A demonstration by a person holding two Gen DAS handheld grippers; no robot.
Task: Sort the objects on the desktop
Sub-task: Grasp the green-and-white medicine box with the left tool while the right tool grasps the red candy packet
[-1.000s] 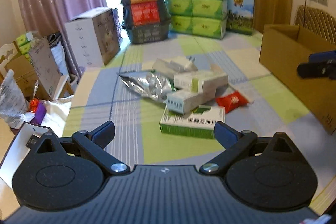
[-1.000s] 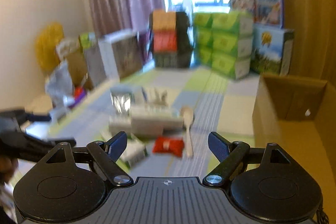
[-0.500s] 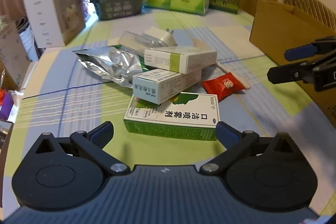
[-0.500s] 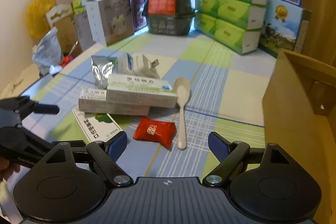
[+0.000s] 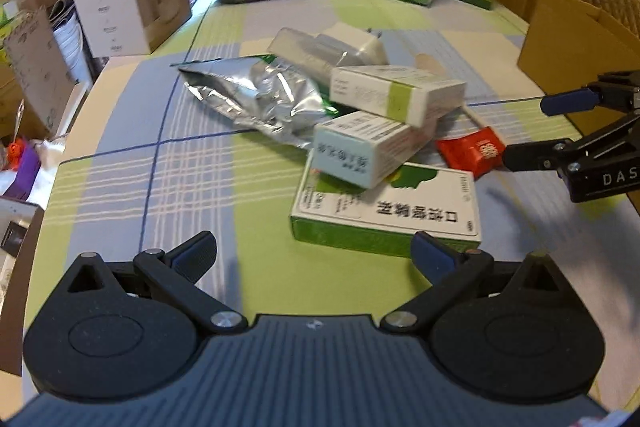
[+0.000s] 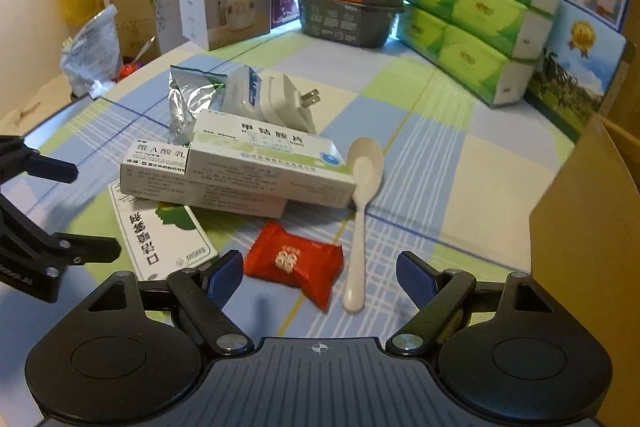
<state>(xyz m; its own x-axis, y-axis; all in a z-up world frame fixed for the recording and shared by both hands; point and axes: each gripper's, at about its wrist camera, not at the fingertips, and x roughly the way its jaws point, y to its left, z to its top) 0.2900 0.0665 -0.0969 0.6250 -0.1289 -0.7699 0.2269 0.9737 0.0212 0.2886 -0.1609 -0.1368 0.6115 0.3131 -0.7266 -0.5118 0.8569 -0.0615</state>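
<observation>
On desk [image 6: 460, 163], centre: stacked boxes [image 6: 256, 163], red packet [image 6: 294, 263], spoon [image 6: 360, 211] at 3 o'clock. Left tongs [image 5: 314, 257] and right tongs [image 6: 320, 275] both agape, empty.

Open left hand-held gripper [image 5: 313, 254] just short of green-and-white box [image 5: 386, 213], red sachet [image 5: 472, 151] beyond

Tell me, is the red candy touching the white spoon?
Apart. The right wrist view shows a strip of tablecloth between the red candy and the white spoon.
</observation>
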